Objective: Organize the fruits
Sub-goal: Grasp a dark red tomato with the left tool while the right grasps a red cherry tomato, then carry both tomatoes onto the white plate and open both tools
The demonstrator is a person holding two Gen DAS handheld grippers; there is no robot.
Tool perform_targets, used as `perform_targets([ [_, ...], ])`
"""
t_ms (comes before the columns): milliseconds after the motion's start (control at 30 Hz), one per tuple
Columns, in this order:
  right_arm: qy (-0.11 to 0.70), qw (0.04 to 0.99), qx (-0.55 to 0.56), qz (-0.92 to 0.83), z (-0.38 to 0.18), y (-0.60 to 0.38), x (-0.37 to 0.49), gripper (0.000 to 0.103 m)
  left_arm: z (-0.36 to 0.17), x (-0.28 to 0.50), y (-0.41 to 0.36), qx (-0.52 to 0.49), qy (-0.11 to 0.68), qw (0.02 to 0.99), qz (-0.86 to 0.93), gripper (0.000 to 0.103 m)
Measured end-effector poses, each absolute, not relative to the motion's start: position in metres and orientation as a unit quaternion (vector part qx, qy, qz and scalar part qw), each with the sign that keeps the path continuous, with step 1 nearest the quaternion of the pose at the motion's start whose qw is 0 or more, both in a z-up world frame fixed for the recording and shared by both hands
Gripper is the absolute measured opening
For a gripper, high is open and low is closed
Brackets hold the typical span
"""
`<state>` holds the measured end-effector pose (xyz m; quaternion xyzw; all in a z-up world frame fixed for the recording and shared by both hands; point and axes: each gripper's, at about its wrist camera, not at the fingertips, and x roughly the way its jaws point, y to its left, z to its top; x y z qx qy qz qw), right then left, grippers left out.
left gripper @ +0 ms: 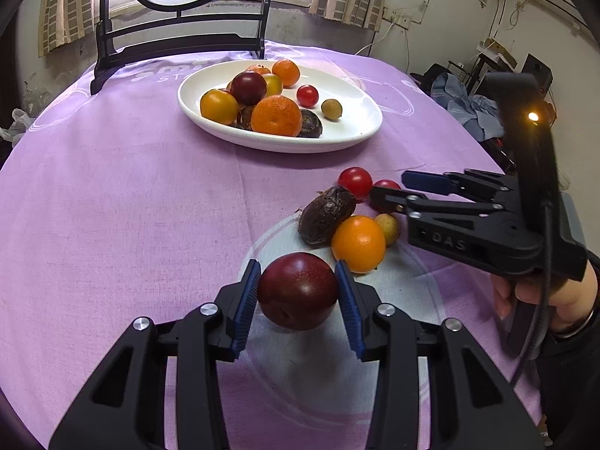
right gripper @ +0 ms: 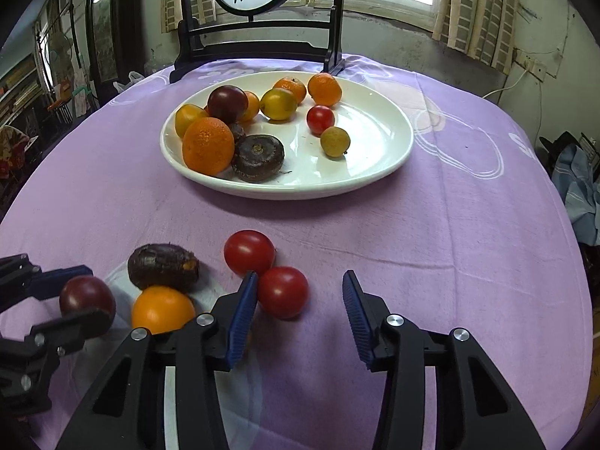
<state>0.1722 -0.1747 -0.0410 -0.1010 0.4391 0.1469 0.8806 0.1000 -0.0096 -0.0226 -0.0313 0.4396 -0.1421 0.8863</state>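
Note:
My left gripper (left gripper: 298,288) is shut on a dark red plum (left gripper: 298,290), held just above the purple cloth; it also shows in the right wrist view (right gripper: 87,298). My right gripper (right gripper: 300,296) is open, with a red cherry tomato (right gripper: 283,292) between its fingers against the left pad. A second tomato (right gripper: 248,252), a brown shrivelled fruit (right gripper: 163,265) and an orange fruit (right gripper: 162,309) lie close by. A small yellow-green fruit (left gripper: 388,227) sits by the orange one. The white plate (right gripper: 382,172) farther back holds several fruits.
A dark wooden chair (left gripper: 180,37) stands at the table's far edge behind the plate. The round table is covered by a purple cloth (left gripper: 112,206). Clutter and clothes (left gripper: 465,101) sit beyond the right edge.

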Motion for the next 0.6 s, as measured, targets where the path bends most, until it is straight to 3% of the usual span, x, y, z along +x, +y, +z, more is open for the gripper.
perform_targets([
  [67, 0.442, 0.878, -0.093, 0.161, -0.041, -0.171, 0.173, 0.026, -0.023, 0.1, -0.01, -0.03, 0.438, 0.887, -0.142, 0.04],
  [300, 0.441, 0.88, -0.07, 0.16, -0.036, -0.18, 0.162, 0.026, -0.024, 0.101, -0.008, -0.035, 0.44, 0.887, -0.139, 0.04],
  [600, 0.356, 0.917, -0.079, 0.163, 0.015, -0.189, 0.137, 0.027, 0.012, 0.102, -0.004, -0.022, 0.398, 0.905, -0.15, 0.04],
])
